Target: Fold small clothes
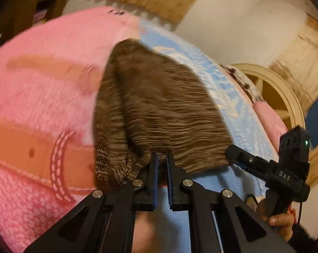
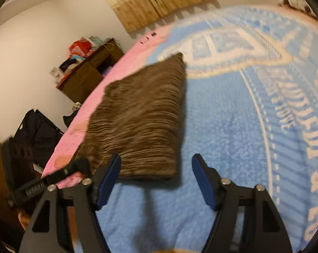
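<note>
Brown ribbed knit garment (image 1: 159, 109) is lying folded on the blue-and-pink blanketed bed (image 2: 222, 137). Left tool (image 1: 162, 162) is clenching its near hem; right tool (image 2: 156, 172) is standing released, empty. Advisable: lower the hem flat before releasing, keeping edges aligned.

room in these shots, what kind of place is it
Most likely a bedroom at home: a bed spread with a blue blanket, curtains on the wall, and a wooden cabinet piled with clutter.
</note>
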### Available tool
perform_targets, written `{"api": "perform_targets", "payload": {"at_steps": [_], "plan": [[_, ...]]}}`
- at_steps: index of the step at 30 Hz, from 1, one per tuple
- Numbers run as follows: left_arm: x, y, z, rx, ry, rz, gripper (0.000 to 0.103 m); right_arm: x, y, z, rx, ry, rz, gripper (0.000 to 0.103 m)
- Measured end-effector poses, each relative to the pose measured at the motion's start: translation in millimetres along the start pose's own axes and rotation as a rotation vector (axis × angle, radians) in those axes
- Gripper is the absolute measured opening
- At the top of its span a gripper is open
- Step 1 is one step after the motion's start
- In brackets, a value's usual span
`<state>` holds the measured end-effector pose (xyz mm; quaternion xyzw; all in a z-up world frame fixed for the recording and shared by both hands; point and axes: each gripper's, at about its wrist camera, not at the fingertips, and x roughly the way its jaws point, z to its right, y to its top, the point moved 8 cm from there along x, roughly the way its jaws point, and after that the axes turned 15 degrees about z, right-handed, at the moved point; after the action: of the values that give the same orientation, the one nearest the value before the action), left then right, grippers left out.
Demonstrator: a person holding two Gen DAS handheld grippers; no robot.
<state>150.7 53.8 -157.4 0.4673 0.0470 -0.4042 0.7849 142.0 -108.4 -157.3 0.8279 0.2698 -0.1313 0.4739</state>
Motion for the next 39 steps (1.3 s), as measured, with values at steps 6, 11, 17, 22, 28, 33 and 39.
{"api": "perform_targets", "payload": {"at_steps": [6, 11, 17, 22, 28, 33, 39], "plan": [[-14.5, 7.9, -24.1, -0.153, -0.01, 0.04, 0.0, 17.2, -4.9, -17.5, -0.097, 0.001, -0.046, 0.032], [-29.1, 20.7, -25.2, -0.057, 0.115, 0.099, 0.0, 6.5, -15.1, -29.7, -0.247, 0.002, -0.06, 0.021], [-40.1, 20.7, -49.2, 0.119, 0.361, 0.096, 0.0, 5.8, -18.4, -13.2, -0.163, 0.018, -0.059, 0.02], [-42.3, 21.3, -46.4, 0.16, 0.413, 0.088, 0.0, 2.8, -19.9, -17.7, -0.202, -0.01, -0.038, 0.021], [-39.9, 21.4, -37.6, 0.192, 0.44, 0.072, 0.0, -13.6, -27.4, -17.1, -0.228, -0.029, -0.045, 0.025], [-38.3, 20.4, -32.5, 0.21, 0.452, 0.067, 0.0, -40.3, -21.7, -13.1, -0.231, -0.048, 0.007, 0.027], [-37.9, 29.6, -12.9, 0.204, 0.406, 0.095, 0.0, -50.9, 11.4, -21.3, -0.275, -0.062, 0.1, 0.027]]}}
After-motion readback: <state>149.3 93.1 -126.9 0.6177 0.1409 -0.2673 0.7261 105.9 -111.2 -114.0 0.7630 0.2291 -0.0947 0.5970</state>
